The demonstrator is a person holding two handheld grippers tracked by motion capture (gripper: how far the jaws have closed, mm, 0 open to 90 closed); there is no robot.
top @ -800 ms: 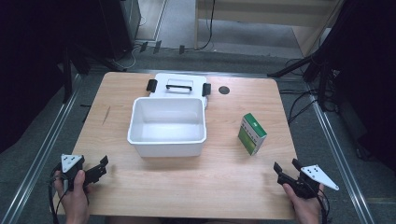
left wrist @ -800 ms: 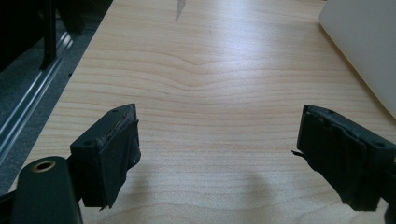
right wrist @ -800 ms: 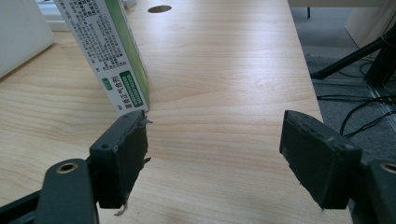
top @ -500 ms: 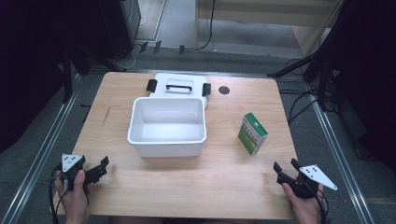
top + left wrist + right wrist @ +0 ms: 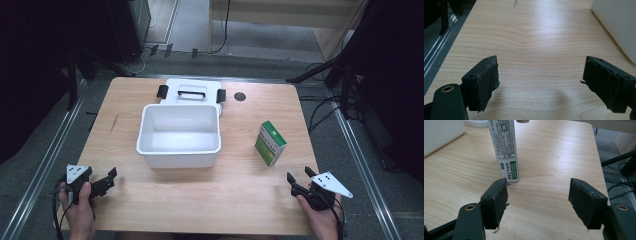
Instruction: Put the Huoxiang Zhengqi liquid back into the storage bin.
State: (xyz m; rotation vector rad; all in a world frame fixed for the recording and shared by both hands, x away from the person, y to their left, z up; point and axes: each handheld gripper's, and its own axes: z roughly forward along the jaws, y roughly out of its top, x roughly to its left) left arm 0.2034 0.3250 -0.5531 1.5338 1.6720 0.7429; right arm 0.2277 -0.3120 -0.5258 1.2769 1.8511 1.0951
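Wood-grain surface lies bare between the left gripper's wide fingers, which hold nothing; the white bin sits ahead and to their right. The right gripper's fingers also stand wide and empty, with the upright green box just ahead, nearer the left finger. Judged from here, a straight reach could catch that finger on the box's edge and tip it over. Compared with the earlier frames, nothing has visibly moved: box, bin and both hands sit as before.
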